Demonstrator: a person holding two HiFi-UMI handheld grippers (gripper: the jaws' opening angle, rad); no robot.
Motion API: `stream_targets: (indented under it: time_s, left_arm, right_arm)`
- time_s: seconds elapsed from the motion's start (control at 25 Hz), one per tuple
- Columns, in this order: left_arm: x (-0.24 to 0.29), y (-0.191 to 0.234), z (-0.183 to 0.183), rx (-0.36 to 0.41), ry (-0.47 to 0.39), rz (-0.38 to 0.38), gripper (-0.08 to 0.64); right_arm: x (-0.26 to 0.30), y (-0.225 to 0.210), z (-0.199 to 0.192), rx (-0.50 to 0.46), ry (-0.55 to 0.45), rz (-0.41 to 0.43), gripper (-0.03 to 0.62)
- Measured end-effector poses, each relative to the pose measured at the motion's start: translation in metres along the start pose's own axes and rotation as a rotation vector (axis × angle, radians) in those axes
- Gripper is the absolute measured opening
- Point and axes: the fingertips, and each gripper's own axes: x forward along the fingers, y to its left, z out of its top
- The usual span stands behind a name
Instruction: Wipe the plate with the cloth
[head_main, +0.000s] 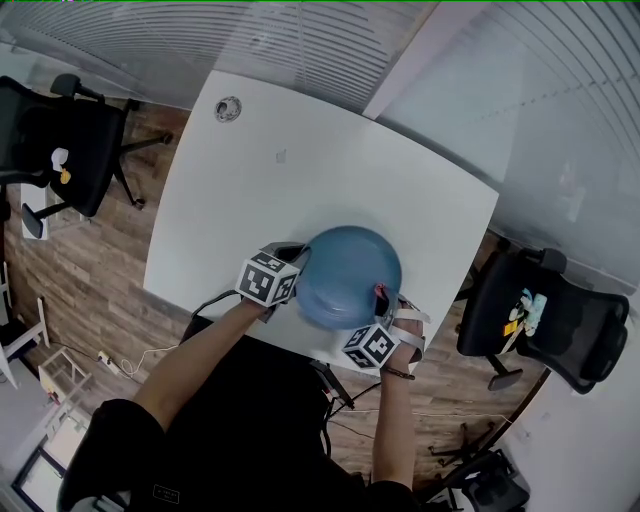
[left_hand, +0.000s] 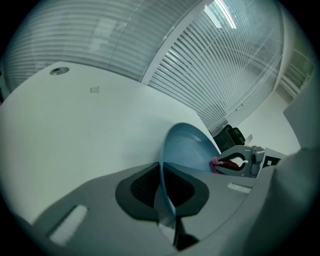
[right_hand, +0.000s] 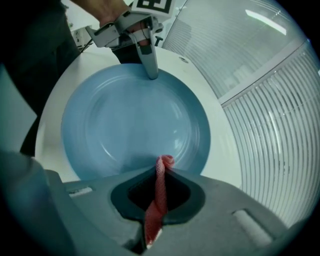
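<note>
The person's left gripper (head_main: 297, 262) is clamping its jaws onto the rim of the round, light-blue plastic plate (head_main: 350, 275) at the plate's 9 o'clock in the head view; in the left gripper view the thin blue rim (left_hand: 165, 192) is standing edge-on between the two closed dark pads, and the plate's hollow face (left_hand: 189, 149) is opening toward 2 o'clock; the plate is sitting over the near part of the white, round-cornered surface (head_main: 300, 170), close to the person's body, though whether its underside is resting there or hanging clear I cannot tell; the right gripper (head_main: 381, 297) is pinching a narrow fold of red woven cloth (right_hand: 159, 197) between its closed jaws, and the cloth's rolled tip is touching the plate's inner face (right_hand: 130, 125) just inside the rim at 6 o'clock in the right gripper view; in that same view the left gripper (right_hand: 152, 74) is biting the rim at 12 o'clock, straight across from the cloth; in the head view the cloth (head_main: 380, 292) is showing as a small pink spot at the plate's 5 o'clock; a round metal grommet (head_main: 228, 108) is sitting in the surface at its far 11 o'clock corner; one black office chair (head_main: 60, 140) is standing on the wooden floor at 9 o'clock, and another (head_main: 545, 310) at 4 o'clock.
</note>
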Motion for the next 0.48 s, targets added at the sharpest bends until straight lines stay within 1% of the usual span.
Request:
stream_targets:
  time_s: [0.24,0.4,0.48]
  left_arm:
    - [0.000,0.001,0.002,-0.028,-0.017,0.009,0.014]
    - [0.000,0.001,0.001,-0.033,-0.019,0.010,0.015]
    - [0.000,0.001,0.001,-0.034,-0.019,0.010,0.015]
  right_arm:
    - [-0.010,0.032,0.005,-0.001,-0.003,0.134,0.012]
    - [-0.017,0.051,0.013,0.026,-0.034,0.205,0.012]
    - [-0.019,0.062,0.019,0.017,-0.063,0.244,0.012]
